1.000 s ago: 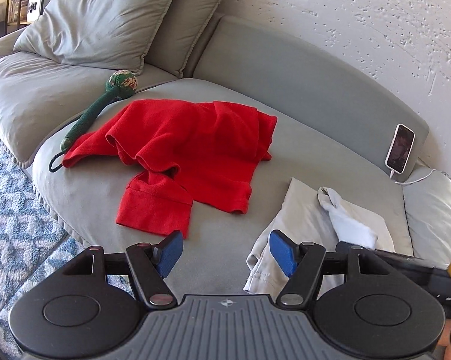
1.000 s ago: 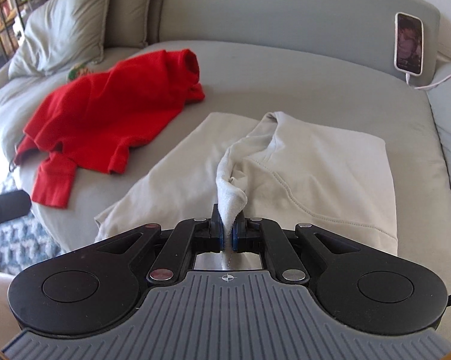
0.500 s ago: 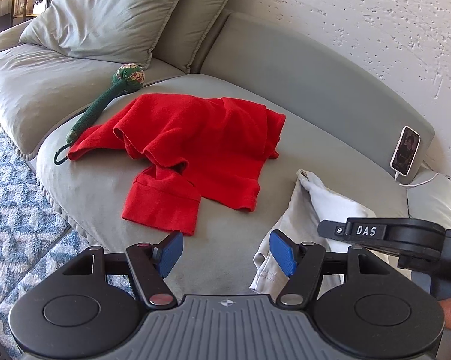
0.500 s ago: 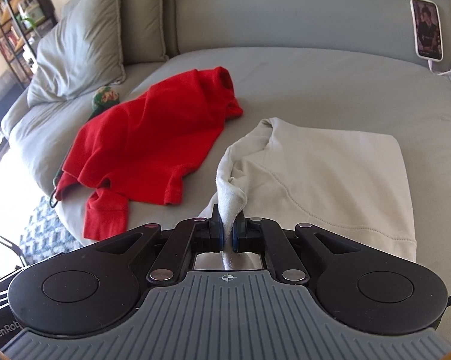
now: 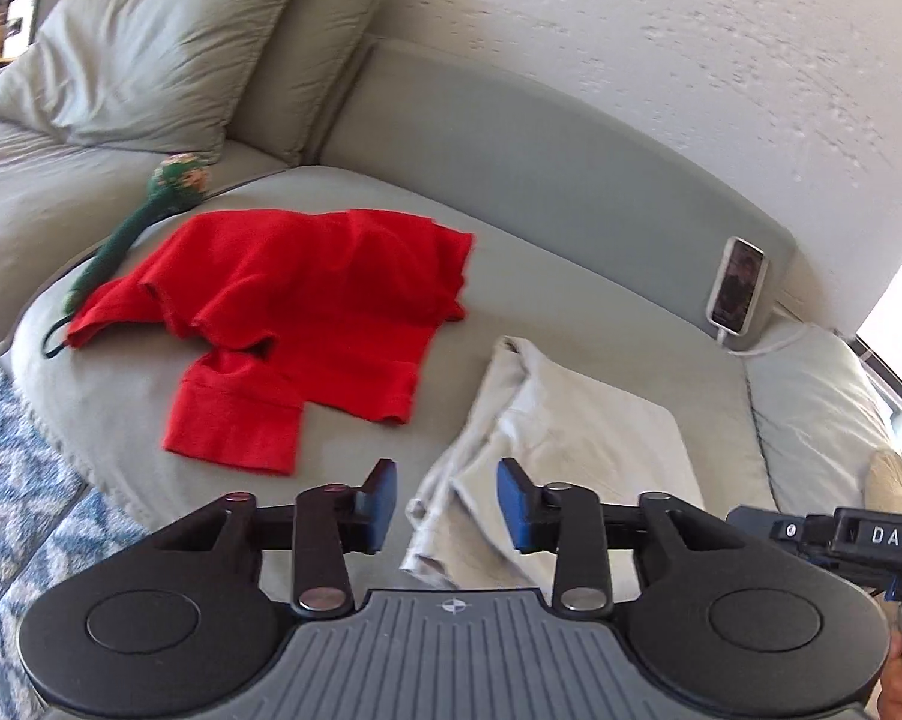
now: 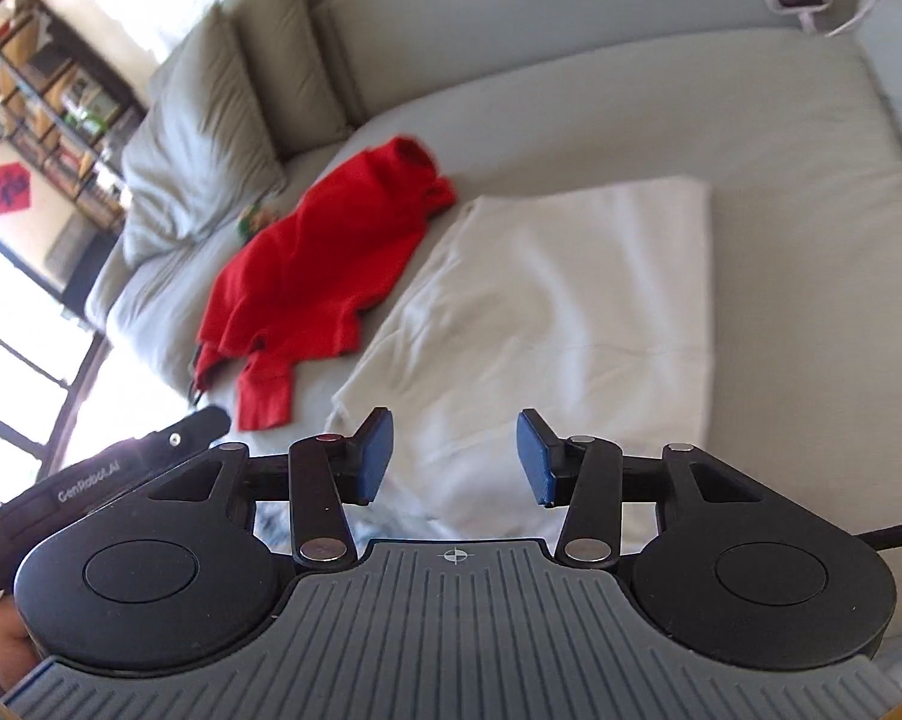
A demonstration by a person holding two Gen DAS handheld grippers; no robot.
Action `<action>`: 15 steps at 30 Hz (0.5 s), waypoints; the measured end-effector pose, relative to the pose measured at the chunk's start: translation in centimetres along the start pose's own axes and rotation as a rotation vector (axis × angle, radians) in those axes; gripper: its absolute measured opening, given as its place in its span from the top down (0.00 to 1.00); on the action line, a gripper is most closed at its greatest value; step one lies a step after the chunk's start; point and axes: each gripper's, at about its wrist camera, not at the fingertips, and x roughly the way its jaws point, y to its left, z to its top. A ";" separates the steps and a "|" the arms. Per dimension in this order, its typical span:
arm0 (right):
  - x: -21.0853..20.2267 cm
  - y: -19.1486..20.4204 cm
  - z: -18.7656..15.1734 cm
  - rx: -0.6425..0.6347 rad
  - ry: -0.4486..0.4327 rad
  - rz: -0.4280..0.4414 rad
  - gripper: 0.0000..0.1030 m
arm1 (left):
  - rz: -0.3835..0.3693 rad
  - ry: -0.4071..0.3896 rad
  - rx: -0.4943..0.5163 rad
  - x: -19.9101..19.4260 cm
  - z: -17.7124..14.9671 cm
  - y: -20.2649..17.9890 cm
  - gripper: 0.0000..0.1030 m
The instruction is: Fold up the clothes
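A cream sweatshirt (image 5: 577, 420) lies folded on the grey sofa seat (image 5: 559, 318), also in the right wrist view (image 6: 571, 300). A crumpled red garment (image 5: 306, 306) lies to its left, also in the right wrist view (image 6: 318, 258). My left gripper (image 5: 447, 501) is open and empty above the sweatshirt's near left edge. My right gripper (image 6: 454, 456) is open and empty above the sweatshirt's near edge.
A green stuffed toy (image 5: 144, 216) lies left of the red garment. Grey pillows (image 5: 150, 54) lean at the back left. A phone (image 5: 737, 285) on a cable leans on the backrest. A blue patterned rug (image 5: 12, 480) lies below the sofa edge. A shelf (image 6: 42, 90) stands far left.
My right gripper opened and let go of the cream sweatshirt fold, which now lies flat. The right view tilted and pulled back. My left gripper shifted right toward the sweatshirt.
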 end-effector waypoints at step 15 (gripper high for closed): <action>1.5 -2.8 -5.1 -0.372 0.106 -0.209 0.70 | 0.211 0.229 0.116 8.4 -1.9 -3.3 0.78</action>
